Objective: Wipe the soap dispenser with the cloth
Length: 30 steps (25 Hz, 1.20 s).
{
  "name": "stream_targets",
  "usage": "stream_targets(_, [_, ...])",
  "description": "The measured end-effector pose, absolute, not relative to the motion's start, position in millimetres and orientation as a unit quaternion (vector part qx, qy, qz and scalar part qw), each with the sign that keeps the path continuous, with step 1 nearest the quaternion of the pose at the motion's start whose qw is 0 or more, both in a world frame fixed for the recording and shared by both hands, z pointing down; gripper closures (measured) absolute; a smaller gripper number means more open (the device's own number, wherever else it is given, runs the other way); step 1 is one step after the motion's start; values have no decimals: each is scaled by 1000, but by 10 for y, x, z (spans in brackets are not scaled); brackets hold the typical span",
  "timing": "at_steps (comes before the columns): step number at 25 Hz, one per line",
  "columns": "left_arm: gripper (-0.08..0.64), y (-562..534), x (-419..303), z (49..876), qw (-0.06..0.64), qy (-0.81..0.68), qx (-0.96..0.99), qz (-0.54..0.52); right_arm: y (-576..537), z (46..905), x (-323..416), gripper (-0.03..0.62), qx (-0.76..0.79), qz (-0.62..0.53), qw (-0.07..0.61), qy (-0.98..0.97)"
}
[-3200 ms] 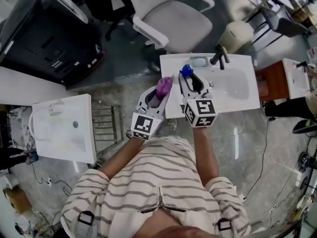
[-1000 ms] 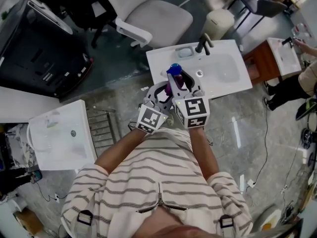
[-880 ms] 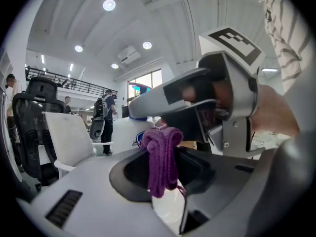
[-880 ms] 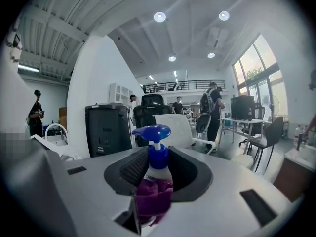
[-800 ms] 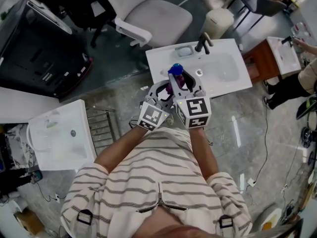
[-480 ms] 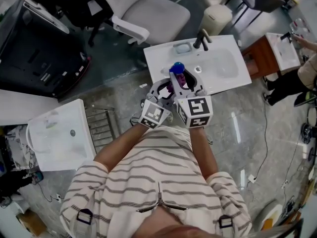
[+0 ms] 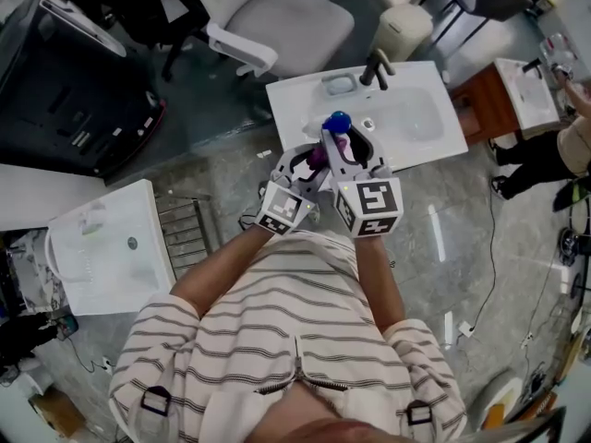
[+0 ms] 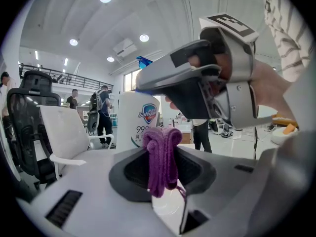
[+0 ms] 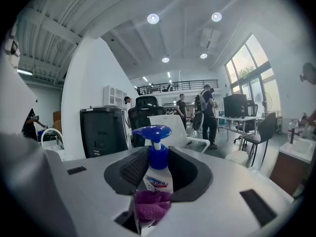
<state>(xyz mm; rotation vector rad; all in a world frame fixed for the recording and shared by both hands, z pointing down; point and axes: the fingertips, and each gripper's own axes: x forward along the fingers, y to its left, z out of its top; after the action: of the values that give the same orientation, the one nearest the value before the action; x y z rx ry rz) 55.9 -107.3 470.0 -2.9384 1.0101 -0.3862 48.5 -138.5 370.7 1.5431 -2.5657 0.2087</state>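
Here, the right claw (image 9: pixel 158 168) is clenched on the soap dispenser (image 9: pixel 158 180). Its jaws stand wide because the bottle is wide, and the dark pads press on both sides of the white body. The bottle carries a blue shield logo which reads "Safeguard". Under it, in the left gripper view, the digits "99" can be read before the cloth covers the rest. The blue pump head (image 9: pixel 152 131) stands upright above the jaws.

The left claw (image 8: pixel 162 149) is closed tight on the purple cloth (image 8: pixel 160 164). The cloth is bunched in a fold between the pads and stands up a little over the jaw tips. It lies against the white body of the bottle, near the label. In the right gripper view the same purple bunch sits against the low part of the bottle, under the logo. The two claws meet at an angle, the left one coming from the left side.

In the head view the dispenser is over the near left corner of a white washbasin (image 7: pixel 420 146), which has a dark faucet (image 7: pixel 374 67) at its far edge. Whether the bottle's base rests on the basin I cannot tell. The person wears a striped shirt (image 7: pixel 277 340). Beyond the basin is a white office chair (image 7: pixel 291 21). A second white basin (image 7: pixel 106 252) is well apart at the left, over a grey stone floor (image 7: pixel 462 247).
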Motion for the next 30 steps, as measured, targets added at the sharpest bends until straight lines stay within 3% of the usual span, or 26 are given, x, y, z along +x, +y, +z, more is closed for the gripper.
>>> stream_targets(9, [442, -997, 451, 4955, -16, 325, -935, -139, -1345, 3712, 526, 459, 518, 72, 65, -850])
stream_targets(30, [442, -956, 23, 4363, -14, 367, -927, -69, -1260, 3754, 681, 459, 513, 81, 51, -853])
